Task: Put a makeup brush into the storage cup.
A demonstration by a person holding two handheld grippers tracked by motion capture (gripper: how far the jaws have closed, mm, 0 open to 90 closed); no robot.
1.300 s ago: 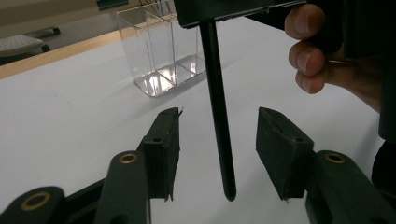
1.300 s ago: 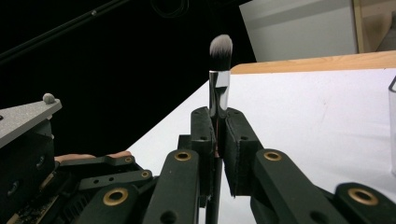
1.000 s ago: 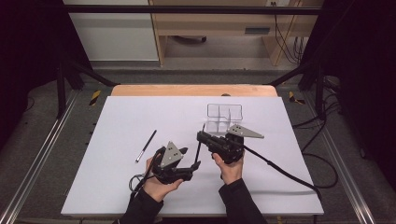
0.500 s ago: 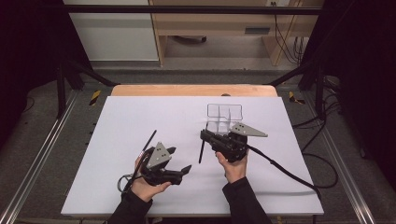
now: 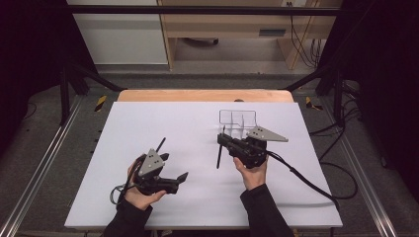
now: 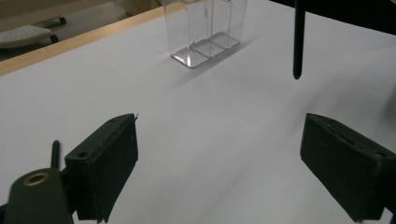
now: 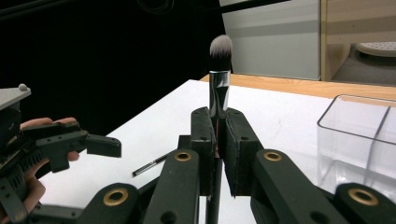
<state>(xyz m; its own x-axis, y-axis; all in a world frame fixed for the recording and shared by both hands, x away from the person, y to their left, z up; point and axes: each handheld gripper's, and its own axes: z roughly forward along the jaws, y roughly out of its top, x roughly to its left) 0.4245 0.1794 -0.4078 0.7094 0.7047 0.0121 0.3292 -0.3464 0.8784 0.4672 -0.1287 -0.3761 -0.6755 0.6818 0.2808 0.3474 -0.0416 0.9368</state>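
Observation:
My right gripper (image 5: 224,141) (image 7: 219,128) is shut on a makeup brush (image 5: 219,150) (image 7: 219,60) and holds it off the table. The brush stands nearly upright with pale bristles and a silver ferrule on top; its black handle end (image 6: 297,46) hangs down. A clear divided organizer (image 5: 238,120) (image 6: 205,32) (image 7: 359,135) stands just beyond the right gripper. My left gripper (image 5: 174,168) (image 6: 219,154) is open and holds nothing, low over the white table (image 5: 163,123) at front left. A thin black pencil-like stick (image 5: 160,144) (image 7: 152,164) lies on the table beside it.
The white tabletop ends in a wooden strip (image 5: 205,95) at the far edge. The right gripper's cable (image 5: 301,180) trails off to the front right. Metal frame rails (image 5: 39,168) run along both sides of the table.
My left gripper has drawn back to the left and toward the front edge, away from the right gripper. The right gripper has kept the brush and hardly moved.

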